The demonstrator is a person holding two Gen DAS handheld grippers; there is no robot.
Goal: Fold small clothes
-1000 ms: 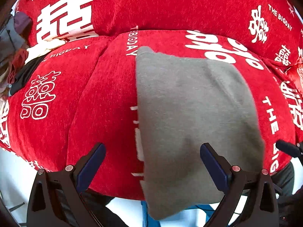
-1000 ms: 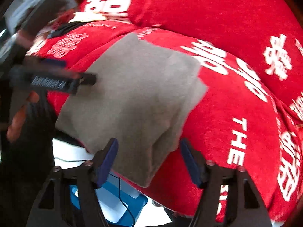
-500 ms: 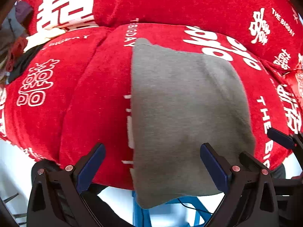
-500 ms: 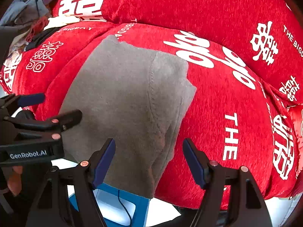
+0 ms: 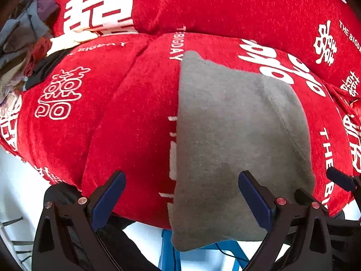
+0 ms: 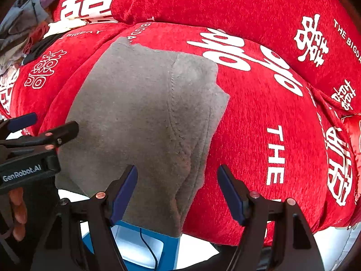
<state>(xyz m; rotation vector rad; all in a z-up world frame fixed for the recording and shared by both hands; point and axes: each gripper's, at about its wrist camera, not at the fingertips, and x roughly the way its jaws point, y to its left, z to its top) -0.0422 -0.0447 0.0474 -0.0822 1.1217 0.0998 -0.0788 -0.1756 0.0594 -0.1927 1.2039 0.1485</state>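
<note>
Left wrist view: the grey garment (image 5: 237,140) lies flat on the red cushion (image 5: 126,122), right of centre, its lower edge hanging off the cushion's front over a blue stool (image 5: 167,250).
Left gripper (image 5: 181,197): released, jaws spread wide with nothing pinched; the garment's left edge runs between them, and the right finger overlaps the cloth without visibly pressing it.
Clothes pile (image 5: 24,40): heaped at the upper left, well apart from the garment.
Change in this view: a second ago the garment's hanging edge sat closer to the bottom of the frame; the right gripper's fingers now poke in at the lower right.

Right wrist view: the same grey garment (image 6: 140,122) fills the centre left, a stitched seam curving down it and a doubled layer along its right side.
Right gripper (image 6: 177,195): released, wide apart, straddling the garment's lower right corner but not clenched on it.
Left gripper (image 6: 42,126): enters at the left edge, open, a hand (image 6: 18,212) below it.
Change in this view: the left gripper was blurred a second ago and is sharp now.

Risk: the overhanging edge could slide off the plush, rounded cushion if one corner is pinched alone; closing on only the top layer would undo the doubled side.
</note>
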